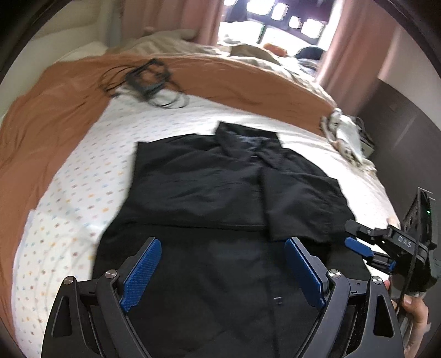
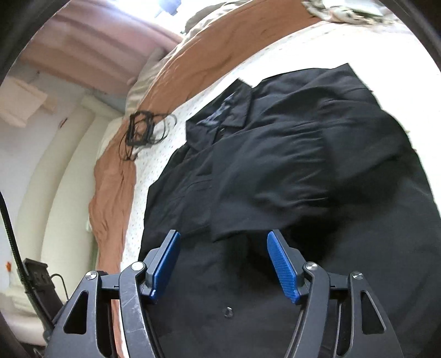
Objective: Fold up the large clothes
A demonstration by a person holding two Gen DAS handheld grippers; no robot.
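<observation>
Lying on the bed (image 1: 82, 176), the black shirt (image 1: 220, 187) bears a blurred, unreadable collar label.

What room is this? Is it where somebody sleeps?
Most likely a bedroom. A black shirt lies spread on a bed with a dotted white sheet and an orange blanket. Rumpled bedding sits further back, and pink curtains hang beside a bright window.

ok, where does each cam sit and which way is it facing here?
Left wrist: on the left tongs, looking up the bed over the black shirt; right tongs and a hand show at right.
Right wrist: on the right tongs, rolled, low over the shirt.
Shared: shirt, orange blanket, black frame with cables.
</observation>
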